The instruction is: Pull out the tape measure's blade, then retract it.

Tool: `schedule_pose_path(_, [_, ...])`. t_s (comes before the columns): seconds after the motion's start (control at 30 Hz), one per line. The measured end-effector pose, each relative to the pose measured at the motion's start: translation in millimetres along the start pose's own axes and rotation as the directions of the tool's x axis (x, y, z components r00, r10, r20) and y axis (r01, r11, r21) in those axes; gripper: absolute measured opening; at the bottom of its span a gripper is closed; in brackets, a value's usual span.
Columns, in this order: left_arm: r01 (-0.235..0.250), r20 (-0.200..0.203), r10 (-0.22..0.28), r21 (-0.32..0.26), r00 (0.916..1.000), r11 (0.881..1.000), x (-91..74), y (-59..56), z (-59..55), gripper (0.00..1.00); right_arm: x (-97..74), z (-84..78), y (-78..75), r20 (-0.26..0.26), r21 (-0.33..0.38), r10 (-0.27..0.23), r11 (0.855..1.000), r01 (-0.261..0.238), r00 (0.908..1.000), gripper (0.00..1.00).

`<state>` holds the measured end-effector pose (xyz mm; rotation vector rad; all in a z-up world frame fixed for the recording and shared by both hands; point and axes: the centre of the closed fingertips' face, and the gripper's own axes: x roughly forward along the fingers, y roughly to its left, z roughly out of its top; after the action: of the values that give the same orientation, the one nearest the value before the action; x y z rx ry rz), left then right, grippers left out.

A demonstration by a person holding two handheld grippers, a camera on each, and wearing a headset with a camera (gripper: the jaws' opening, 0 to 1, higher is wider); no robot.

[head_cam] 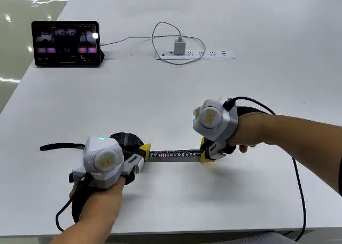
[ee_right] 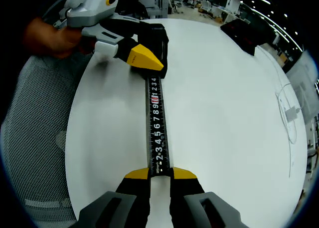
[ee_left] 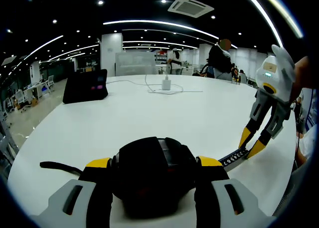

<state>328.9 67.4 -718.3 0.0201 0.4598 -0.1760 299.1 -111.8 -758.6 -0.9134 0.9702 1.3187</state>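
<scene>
Open-plan office: big white tabletop, bare centre/right. Far side has black tablet and white power strip. Near front-left edge, left gripper is clamped round black round tape measure case. Right gripper pinches end of black numbered blade, which lies extended flat on the top.

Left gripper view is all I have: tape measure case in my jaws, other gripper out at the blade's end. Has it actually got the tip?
Observer: Yes. In the right gripper view, the right gripper is shut on the blade, jaws closed at its tip.
Operator: Blade straight or kinked?
Observer: Straight. The head view shows it lying flat on the white table, from the tape measure case to the right gripper.
Operator: Any snag risk on that side?
Observer: Probably not. The right gripper's black cable drops off the table's near edge, away from the blade.
</scene>
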Motion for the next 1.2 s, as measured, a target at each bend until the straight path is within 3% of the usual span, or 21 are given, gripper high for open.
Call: schedule_pose_path(1.2, [0.002,-0.003,-0.002,0.002,1.0,1.0,-0.7,-0.3,-0.1,0.62,3.4,12.8,0.9,0.029,-0.024,0.01,1.0,-0.01,0.9995,0.11])
